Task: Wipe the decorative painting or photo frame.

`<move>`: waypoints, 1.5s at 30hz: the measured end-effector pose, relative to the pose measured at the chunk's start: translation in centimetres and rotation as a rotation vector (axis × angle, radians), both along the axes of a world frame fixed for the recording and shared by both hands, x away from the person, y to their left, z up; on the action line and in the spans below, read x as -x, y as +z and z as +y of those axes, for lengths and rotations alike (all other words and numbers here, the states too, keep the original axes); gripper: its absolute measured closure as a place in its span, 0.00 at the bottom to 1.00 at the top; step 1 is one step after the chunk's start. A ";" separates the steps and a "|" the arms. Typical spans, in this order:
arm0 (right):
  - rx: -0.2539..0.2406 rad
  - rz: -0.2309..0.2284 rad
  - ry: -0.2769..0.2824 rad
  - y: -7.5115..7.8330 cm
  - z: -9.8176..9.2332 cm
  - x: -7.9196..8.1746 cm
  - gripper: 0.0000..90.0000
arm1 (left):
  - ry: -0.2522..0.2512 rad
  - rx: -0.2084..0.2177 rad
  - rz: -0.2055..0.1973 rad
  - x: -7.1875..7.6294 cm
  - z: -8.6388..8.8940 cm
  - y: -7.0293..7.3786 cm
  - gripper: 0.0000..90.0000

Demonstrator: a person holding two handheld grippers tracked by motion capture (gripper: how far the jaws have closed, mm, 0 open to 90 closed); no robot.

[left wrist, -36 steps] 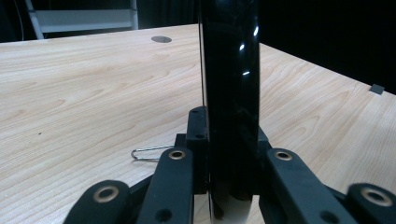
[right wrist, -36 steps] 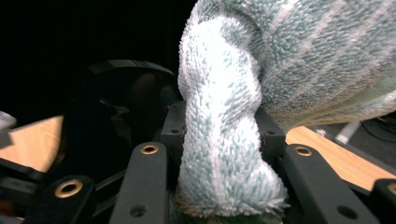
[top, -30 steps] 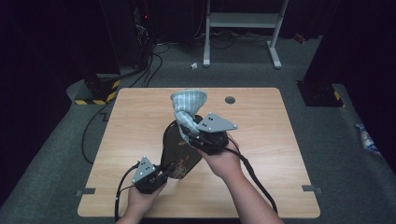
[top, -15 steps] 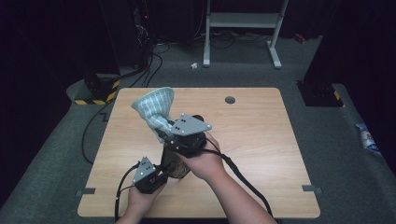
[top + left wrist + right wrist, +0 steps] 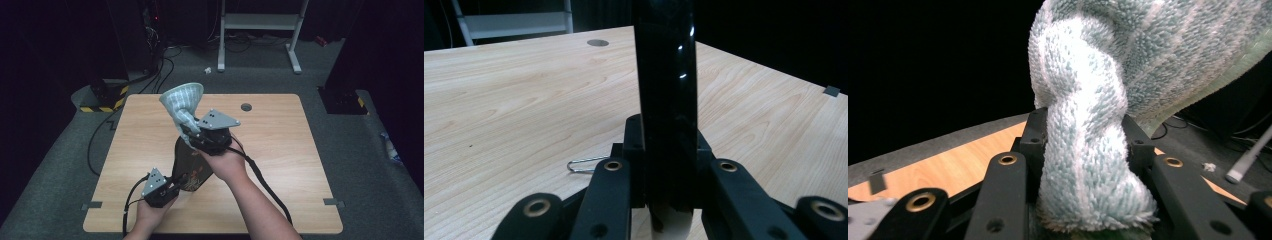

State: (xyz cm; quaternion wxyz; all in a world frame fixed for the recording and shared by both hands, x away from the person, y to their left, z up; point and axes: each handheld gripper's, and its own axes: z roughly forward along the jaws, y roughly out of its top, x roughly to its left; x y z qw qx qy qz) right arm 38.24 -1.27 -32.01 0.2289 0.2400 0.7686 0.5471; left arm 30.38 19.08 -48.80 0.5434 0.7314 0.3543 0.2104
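Fluffy terry cloth [image 5: 1088,125], glossy black lacquered board [image 5: 666,90], matt pale wood-grain table [image 5: 280,130].

Pale green-white striped cloth [image 5: 181,102], glossy blk vase [image 5: 191,165]

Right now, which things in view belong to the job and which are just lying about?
In the job:
- striped cloth, twisted in the right gripper
- dark glossy object on the table, its end held by the left gripper

Lying about:
- wire clip on the table
- white stand on the floor
- white scrap on the floor
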 end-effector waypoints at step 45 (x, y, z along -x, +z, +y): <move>0.115 0.293 -0.152 -12.7 -8.3 -3.0 0.72 | 0.006 0.022 0.010 0.0 0.0 -0.1 0.87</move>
